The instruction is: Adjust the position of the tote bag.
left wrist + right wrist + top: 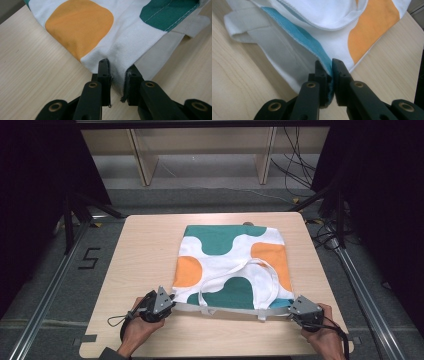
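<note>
A white cloth tote bag (232,265) with green and orange blobs lies flat on the wooden table (140,260), its straps (235,272) looped over its near half. My left gripper (172,301) is shut on the bag's near left corner; in the left gripper view white fabric (117,62) bunches between the black jaws (118,68). My right gripper (291,310) is shut on the near right corner, where a blue-edged hem (312,42) runs into the pinched jaws (330,65). The bag's near edge stretches between the two grippers.
Bare table runs along the left side and the near edge (220,340). Metal rails (55,285) flank the table on the floor. A wooden shelf frame (145,165) and loose cables (295,165) stand behind the far edge.
</note>
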Demonstrator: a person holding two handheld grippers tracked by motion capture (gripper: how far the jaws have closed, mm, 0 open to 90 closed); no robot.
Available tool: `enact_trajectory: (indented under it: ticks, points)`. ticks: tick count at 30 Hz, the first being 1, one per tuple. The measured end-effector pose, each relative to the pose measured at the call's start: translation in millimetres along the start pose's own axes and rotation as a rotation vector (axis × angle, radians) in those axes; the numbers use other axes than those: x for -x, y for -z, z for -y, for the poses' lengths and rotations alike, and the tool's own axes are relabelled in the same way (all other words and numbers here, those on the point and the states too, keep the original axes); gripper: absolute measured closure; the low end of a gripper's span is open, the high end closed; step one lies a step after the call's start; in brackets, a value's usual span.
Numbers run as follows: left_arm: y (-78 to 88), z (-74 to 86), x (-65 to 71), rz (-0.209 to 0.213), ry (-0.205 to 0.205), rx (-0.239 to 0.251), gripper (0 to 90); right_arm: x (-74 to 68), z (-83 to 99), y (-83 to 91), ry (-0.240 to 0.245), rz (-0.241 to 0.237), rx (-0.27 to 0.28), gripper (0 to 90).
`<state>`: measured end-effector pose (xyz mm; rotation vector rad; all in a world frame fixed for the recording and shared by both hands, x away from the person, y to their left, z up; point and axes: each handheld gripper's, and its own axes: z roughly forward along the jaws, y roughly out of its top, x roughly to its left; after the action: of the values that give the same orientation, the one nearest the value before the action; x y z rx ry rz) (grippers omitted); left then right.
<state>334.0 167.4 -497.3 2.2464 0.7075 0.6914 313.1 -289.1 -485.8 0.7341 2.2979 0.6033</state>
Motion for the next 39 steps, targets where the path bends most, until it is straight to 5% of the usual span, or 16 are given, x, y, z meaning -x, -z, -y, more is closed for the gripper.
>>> enact_trajectory:
  ticks: [3,7,16,27,31,39]
  points:
    - [3.1,0.4,4.0,-0.002,0.004,0.002,77.8,-0.4,1.1,3.5,-0.006,0.000,0.006,83.4]
    - [12.3,1.7,13.7,0.004,-0.048,-0.002,77.8,0.4,5.2,3.2,-0.017,-0.015,0.008,81.7]
    - [32.5,9.5,34.8,0.042,-0.049,-0.017,77.6,-1.6,7.8,6.4,-0.029,-0.028,0.008,81.3]
    - [22.0,10.1,28.9,0.049,-0.018,-0.007,60.2,-3.6,13.3,2.4,-0.083,-0.067,-0.001,75.0]
    - [18.8,6.1,29.5,0.030,-0.031,-0.007,57.2,-3.6,13.0,4.2,-0.071,-0.067,0.011,78.3]
    - [14.4,4.4,23.3,0.001,0.010,0.003,61.0,-6.0,10.8,5.6,-0.030,-0.066,0.021,80.6]
